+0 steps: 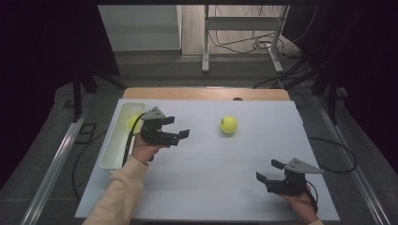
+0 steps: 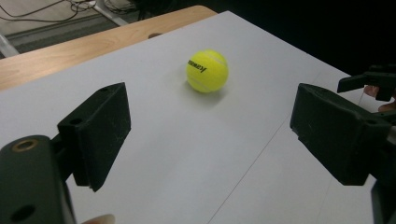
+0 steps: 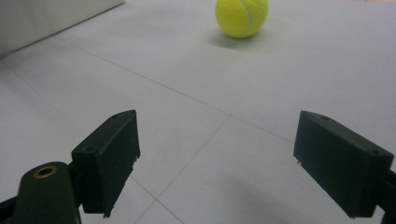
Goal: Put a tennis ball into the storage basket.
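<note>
A white table (image 1: 211, 187) carries a long white bin (image 1: 111, 154) along its left edge, its long axis running from near to far; a yellow ball (image 1: 132, 121) lies in its far end. The left gripper (image 1: 179, 126), just right of the bin, points right across the table toward a second tennis ball (image 1: 228, 124), which sits alone past the middle, well apart from both tools. Its jaws are spread with nothing between them. The right gripper (image 1: 266, 170), near the front right corner, points left and away, jaws likewise wide and empty. The tennis ball is round; its printed lettering (image 2: 197, 66) faces the left gripper.
</note>
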Demonstrator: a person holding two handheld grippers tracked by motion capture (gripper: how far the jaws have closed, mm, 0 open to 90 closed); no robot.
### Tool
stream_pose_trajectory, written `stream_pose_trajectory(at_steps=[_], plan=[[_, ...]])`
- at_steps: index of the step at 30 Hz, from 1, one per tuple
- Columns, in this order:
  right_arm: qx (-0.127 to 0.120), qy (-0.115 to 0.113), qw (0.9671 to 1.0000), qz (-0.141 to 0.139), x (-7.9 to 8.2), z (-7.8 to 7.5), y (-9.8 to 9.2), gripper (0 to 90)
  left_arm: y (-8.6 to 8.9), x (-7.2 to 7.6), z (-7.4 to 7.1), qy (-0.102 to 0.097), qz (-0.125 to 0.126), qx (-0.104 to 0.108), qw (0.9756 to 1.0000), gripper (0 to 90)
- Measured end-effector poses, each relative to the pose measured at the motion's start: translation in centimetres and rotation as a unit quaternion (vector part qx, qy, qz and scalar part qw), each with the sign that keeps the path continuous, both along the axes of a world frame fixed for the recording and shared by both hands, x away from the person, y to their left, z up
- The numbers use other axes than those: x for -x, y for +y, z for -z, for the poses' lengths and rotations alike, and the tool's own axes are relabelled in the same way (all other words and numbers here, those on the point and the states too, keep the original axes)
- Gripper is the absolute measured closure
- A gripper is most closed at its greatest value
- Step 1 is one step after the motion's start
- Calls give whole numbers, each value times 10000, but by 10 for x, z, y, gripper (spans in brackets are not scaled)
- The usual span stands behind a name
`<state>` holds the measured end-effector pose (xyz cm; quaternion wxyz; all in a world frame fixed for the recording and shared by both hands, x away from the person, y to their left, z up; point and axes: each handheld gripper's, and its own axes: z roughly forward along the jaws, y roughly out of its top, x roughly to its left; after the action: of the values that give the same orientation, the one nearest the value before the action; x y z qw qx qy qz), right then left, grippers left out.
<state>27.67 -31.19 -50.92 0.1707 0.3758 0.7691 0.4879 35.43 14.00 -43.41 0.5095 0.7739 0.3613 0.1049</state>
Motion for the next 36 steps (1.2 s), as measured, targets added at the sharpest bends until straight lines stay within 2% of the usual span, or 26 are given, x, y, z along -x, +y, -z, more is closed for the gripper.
stream_pose_trajectory(at_steps=[21,36], plan=[[-6,-42,10000,-18,5,-1,-1,149,-37,-14,7,131,226,-316,9992,136],[8,-31,10000,-13,5,-1,-1,149,-60,-26,15,225,352,-410,9983,138]])
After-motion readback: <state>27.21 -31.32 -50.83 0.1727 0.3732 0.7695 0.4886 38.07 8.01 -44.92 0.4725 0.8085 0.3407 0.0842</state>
